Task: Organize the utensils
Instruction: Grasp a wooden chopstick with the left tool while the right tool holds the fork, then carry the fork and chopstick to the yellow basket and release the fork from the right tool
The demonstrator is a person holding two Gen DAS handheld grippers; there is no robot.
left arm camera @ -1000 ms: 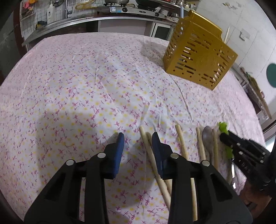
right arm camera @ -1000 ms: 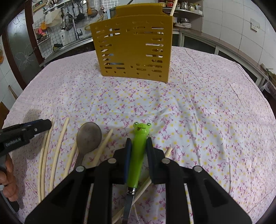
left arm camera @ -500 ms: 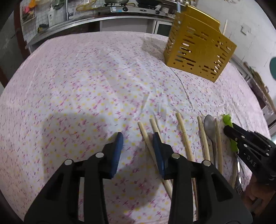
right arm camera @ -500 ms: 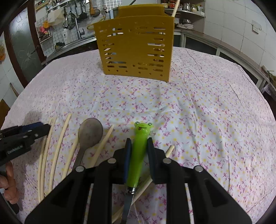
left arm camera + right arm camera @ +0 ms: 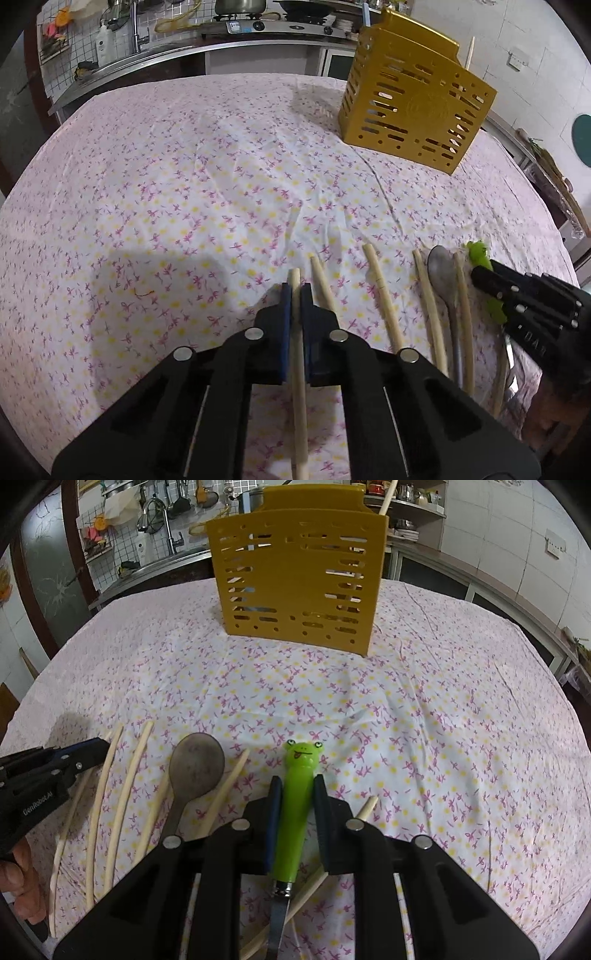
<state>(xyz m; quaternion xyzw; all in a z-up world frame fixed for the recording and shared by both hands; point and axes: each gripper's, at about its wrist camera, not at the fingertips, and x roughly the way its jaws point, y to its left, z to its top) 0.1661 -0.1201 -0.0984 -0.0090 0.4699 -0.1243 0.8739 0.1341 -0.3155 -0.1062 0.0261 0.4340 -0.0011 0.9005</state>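
Between my left claw [image 5: 294, 295] pads sits one chopstick [image 5: 298, 354], pinched lengthwise so it lifts off the bench [image 5: 184, 177] cleanly. My right claw [image 5: 297, 788] straddles the frog-handled knife [image 5: 295, 805], pads close on the handle; I cannot tell if they grip. Other chopsticks [image 5: 380, 295] and a spoon [image 5: 195, 764] lie in a row, with the yellow caddy [image 5: 299, 579] well beyond, likely their destination.

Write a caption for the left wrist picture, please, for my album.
Left gripper pinches one chopstick on the flowered tablecloth, with a yellow slotted holder waiting beyond.
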